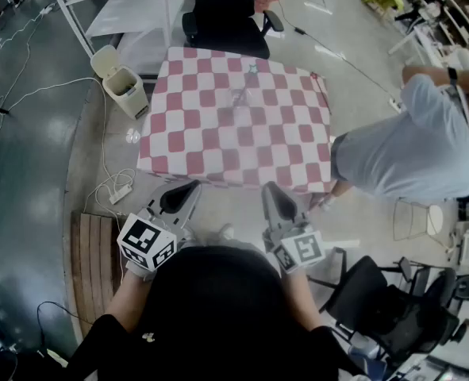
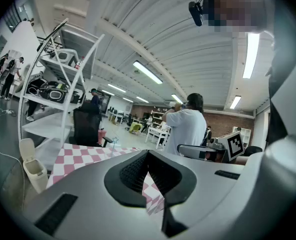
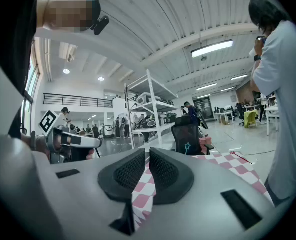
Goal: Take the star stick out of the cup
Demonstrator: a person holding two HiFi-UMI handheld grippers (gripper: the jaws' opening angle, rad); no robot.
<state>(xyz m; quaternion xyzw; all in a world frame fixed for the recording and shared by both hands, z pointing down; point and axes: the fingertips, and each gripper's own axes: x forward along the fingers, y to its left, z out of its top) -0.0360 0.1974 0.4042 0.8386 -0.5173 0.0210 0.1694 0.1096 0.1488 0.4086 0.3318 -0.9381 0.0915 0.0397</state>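
Matt plastic left tool [image 2: 148, 154], cloth tablecloth [image 1: 218, 145]

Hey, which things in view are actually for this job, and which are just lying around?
For the job: star stick; clear cup, only faintly visible; checkered table; left gripper and right gripper, jaws shut, empty.

Lying about: waste bin; office chair; power strip; shelf rack.

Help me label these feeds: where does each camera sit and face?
Head view: on the person's head, steeply down at the checkered table; left gripper, right gripper and arms show.
Left gripper view: rides that gripper, looking along its shut jaws toward the table.
Right gripper view: likewise, toward the star stick.
Both gripper views share table, black chair.
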